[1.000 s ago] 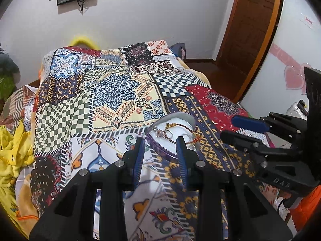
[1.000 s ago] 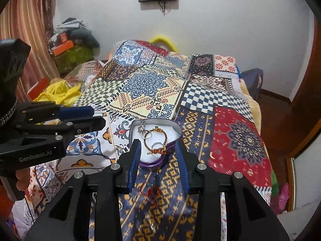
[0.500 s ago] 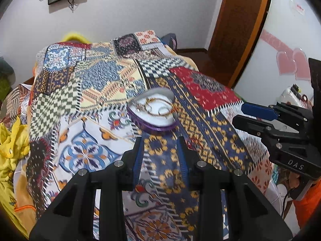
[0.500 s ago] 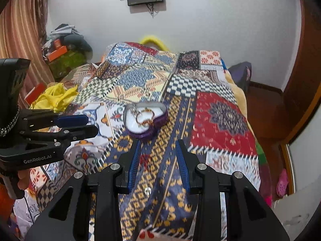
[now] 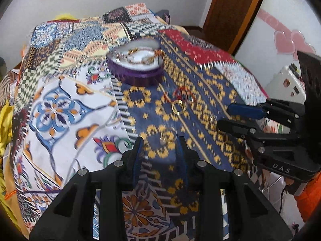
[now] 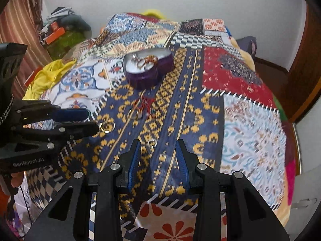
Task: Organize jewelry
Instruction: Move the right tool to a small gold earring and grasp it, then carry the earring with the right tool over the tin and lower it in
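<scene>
Downward-tilted, both grippers hang over a patchwork bedspread (image 6: 250, 124) with nothing between their fingers. From the left wrist camera, the left gripper (image 5: 160, 146) fills the lower centre, its jaws spread a little apart and empty, a small silver ring (image 5: 167, 135) lying on the cloth just past the fingertips. The right gripper (image 5: 230, 116) enters that view from the right edge, pointing left. From the right wrist camera, the right gripper (image 6: 157, 150) sits at lower centre, jaws likewise parted and empty, with the small ring (image 6: 152, 143) just above its left finger; the left gripper (image 6: 92, 120) reaches in from the left edge, its tips beside a gold ring (image 6: 107, 126).

A purple heart-shaped box (image 6: 148, 68) stands open in the upper centre, its white inside holding a tangle of orange-and-gold bracelets (image 6: 147, 60), blurred. Between box and grippers, a red beaded piece (image 6: 145, 103) lies loose on the blue-and-yellow strip.
</scene>
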{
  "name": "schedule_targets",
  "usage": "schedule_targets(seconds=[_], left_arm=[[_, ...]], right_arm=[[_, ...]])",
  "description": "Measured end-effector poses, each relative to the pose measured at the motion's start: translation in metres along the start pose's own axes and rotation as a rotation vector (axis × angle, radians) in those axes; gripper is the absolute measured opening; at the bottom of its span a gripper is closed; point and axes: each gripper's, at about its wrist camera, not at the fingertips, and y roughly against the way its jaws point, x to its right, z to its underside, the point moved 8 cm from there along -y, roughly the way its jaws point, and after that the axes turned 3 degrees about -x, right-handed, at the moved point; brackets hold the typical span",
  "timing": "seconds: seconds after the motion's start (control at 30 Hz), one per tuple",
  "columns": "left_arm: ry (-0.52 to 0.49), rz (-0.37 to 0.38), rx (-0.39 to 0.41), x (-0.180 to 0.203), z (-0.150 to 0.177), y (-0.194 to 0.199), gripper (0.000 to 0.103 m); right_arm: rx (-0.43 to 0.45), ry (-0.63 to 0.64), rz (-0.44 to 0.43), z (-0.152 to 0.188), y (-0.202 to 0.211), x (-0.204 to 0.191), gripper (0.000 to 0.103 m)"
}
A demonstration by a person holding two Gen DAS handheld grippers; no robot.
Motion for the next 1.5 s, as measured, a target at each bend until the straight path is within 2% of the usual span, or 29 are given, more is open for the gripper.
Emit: schedule_targets(seconds=[0.2, 0.33, 0.4, 0.47, 0.53, 0.77, 0.87, 0.97, 1.03, 1.07, 1.5], left_arm=[[0.001, 0.025, 0.0, 0.001, 0.002, -0.006, 0.033], [0.015, 0.047, 0.003, 0.001, -0.002, -0.01, 0.033], [0.013, 0.046, 0.008, 0.001, -0.003, -0.012, 0.033], [0.013, 0.045, 0.013, 0.002, -0.003, -0.013, 0.033], [0.014, 0.044, 0.016, 0.002, -0.004, -0.014, 0.033], [0.001, 0.031, 0.024, 0.002, -0.004, -0.015, 0.033], [0.006, 0.02, 0.026, 0.002, -0.005, -0.016, 0.029], [0.014, 0.01, 0.028, 0.0, -0.007, -0.017, 0.021], [0.016, 0.007, 0.029, -0.002, -0.008, -0.018, 0.009], [0.017, 0.008, 0.03, -0.002, -0.008, -0.017, 0.008], [0.043, 0.007, 0.07, -0.006, -0.01, 0.001, 0.008]], right_arm=[[0.03, -0.018, -0.007, 0.0, -0.006, 0.003, 0.032], [0.05, 0.017, 0.003, 0.0, -0.01, -0.003, 0.032], [0.057, 0.041, 0.009, 0.0, -0.012, -0.007, 0.026], [0.056, 0.052, 0.007, 0.0, -0.014, -0.009, 0.014], [0.053, 0.048, -0.003, 0.0, -0.016, -0.009, 0.009], [0.068, 0.04, -0.014, -0.001, -0.013, -0.009, 0.009], [0.073, 0.013, -0.021, -0.003, -0.01, -0.007, 0.009], [0.079, -0.003, -0.026, -0.003, -0.007, -0.004, 0.009], [0.085, -0.007, -0.022, -0.004, -0.004, -0.002, 0.009], [0.088, -0.009, -0.021, -0.005, -0.002, -0.002, 0.009], [0.149, -0.018, -0.004, -0.019, 0.021, 0.006, 0.009]])
